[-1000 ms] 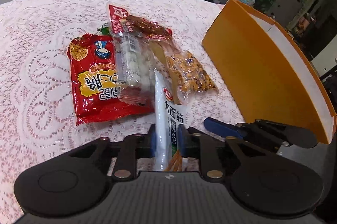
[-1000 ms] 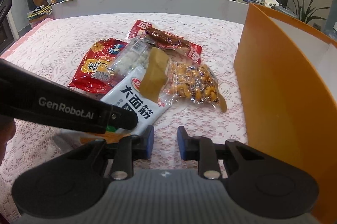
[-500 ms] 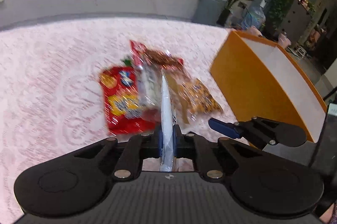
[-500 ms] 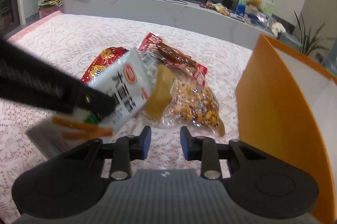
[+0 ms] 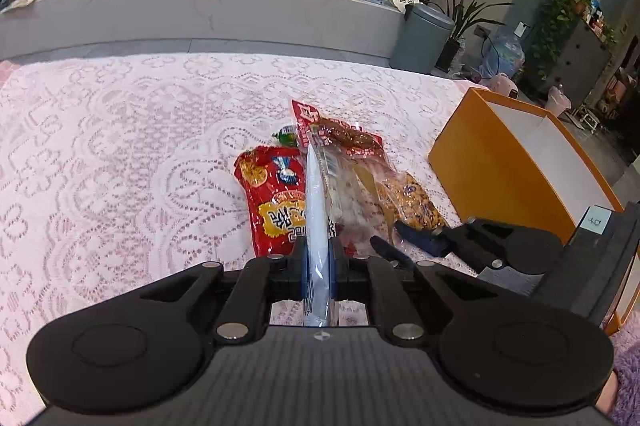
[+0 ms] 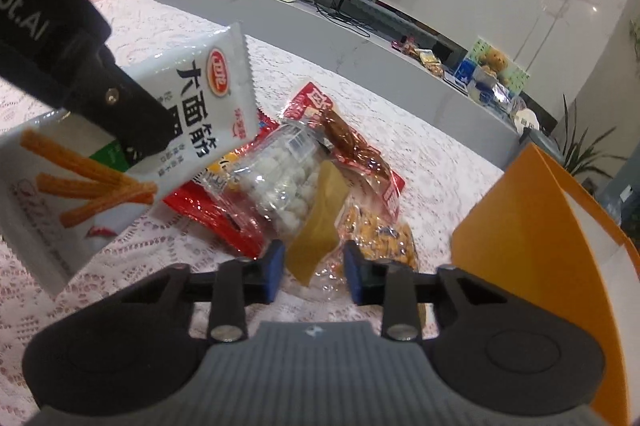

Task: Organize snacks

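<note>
The left tongs (image 5: 318, 262) are clenched on the white snack packet (image 6: 192, 105), raised off the bench. Carry it right and drop it inside the orange box (image 5: 520, 165). The right tongs (image 6: 314, 272) hang released over the pile.

My left gripper (image 5: 318, 258) is matt black plastic; the white packet (image 6: 120, 145) is smooth glossy film. At twelve o'clock, shiny crinkled red bag (image 5: 274, 201) on pink lace tablecloth (image 5: 120, 153); two o'clock, matt orange cardboard box (image 5: 492, 177)
</note>
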A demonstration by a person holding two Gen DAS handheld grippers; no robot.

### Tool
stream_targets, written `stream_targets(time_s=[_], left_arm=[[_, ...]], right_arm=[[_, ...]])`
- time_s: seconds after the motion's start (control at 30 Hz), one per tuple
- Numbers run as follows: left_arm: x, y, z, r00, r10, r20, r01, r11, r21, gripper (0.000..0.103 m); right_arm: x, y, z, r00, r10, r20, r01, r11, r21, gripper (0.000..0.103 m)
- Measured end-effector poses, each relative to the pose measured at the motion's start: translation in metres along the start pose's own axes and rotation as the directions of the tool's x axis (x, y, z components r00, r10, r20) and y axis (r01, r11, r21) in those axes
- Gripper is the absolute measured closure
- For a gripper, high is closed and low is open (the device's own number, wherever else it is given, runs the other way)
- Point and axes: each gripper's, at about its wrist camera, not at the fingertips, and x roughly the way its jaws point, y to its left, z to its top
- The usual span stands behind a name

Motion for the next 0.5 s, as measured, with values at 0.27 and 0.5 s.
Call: stream_targets(time_s=[0.27,0.5], left_arm=[[-0.008,-0.002,-0.006,1.000,0.002,-0.001,-0.002,1.000,-0.013,0.093],[-0.020,-0.005,-0.010,1.000,0.009,0.000,-0.009,0.999,-0.031,0.093]], right_arm=[[-0.007,-0.008,0.003,1.000,0.008,-0.021,-0.006,0.998,0.055,0.103],[-0.031,-0.018,0.009,1.000,-0.012,0.024,0.010,0.997,0.079,0.103]])
